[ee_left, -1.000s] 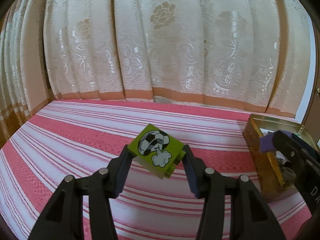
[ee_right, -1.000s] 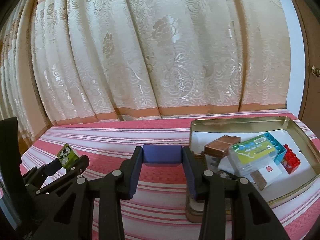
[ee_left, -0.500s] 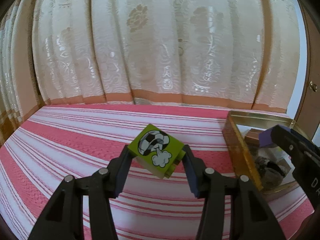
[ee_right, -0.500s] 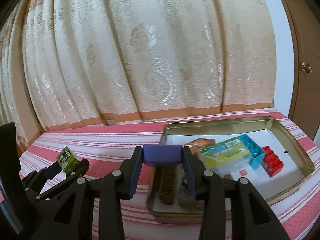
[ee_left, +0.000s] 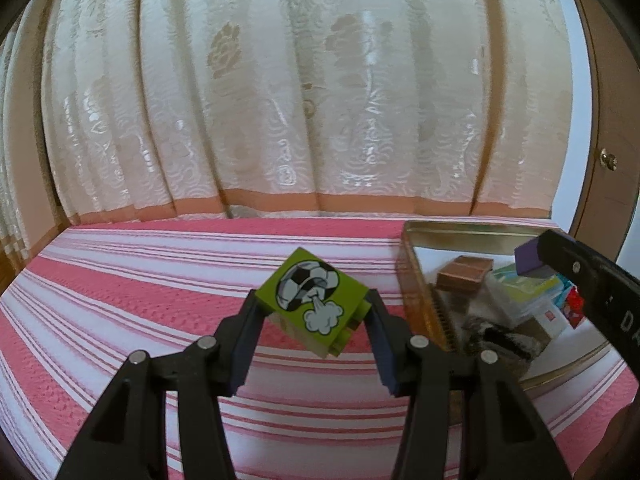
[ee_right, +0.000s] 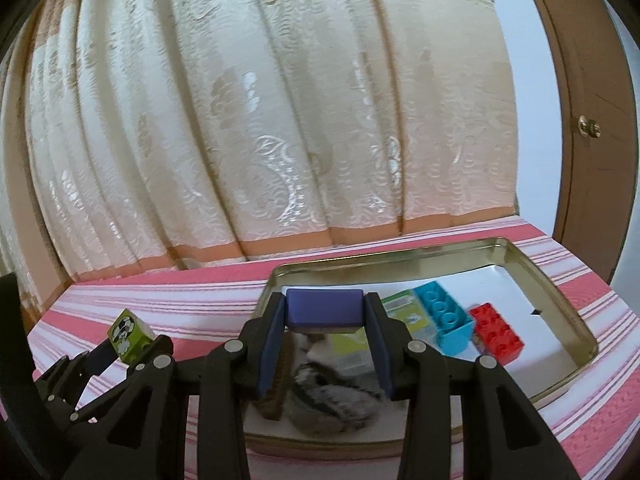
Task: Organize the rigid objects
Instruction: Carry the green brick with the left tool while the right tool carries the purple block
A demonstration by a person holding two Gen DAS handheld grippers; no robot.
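- Green, with a football printed on one face, the toy brick (ee_left: 313, 298) is clamped corner-wise between the jaws of the left gripper (ee_left: 314, 312), held clear above the striped pink cloth (ee_left: 140, 300) on the table.
- The right gripper (ee_right: 325, 320) has its jaws clamped on a dark blue block (ee_right: 324, 307), which hangs over the near-left part of the metal tin (ee_right: 560, 292).
- In the left wrist view the tin (ee_left: 408, 268) sits at about 3 o'clock from the green brick, with the blue block (ee_left: 530, 258) and right gripper above it.
- To do this well, I would bring each piece low over a bare patch of the tin floor before parting the jaws; a high drop would likely bounce or knock the contents about.
- The green brick is gripped at a tilt, so levelling it first should help it land flat.
- One gripper should release at a time, as the two are close and could clash over the tin.
- Already in the tin: a turquoise brick (ee_right: 444, 316) touching a red brick (ee_right: 496, 330), a green-and-white box (ee_right: 404, 308), a brown block (ee_left: 464, 274), a brush-like brown item (ee_right: 278, 376) and a blurred grey furry lump (ee_right: 332, 396).
- The far-right tin floor is bare, the best landing place.
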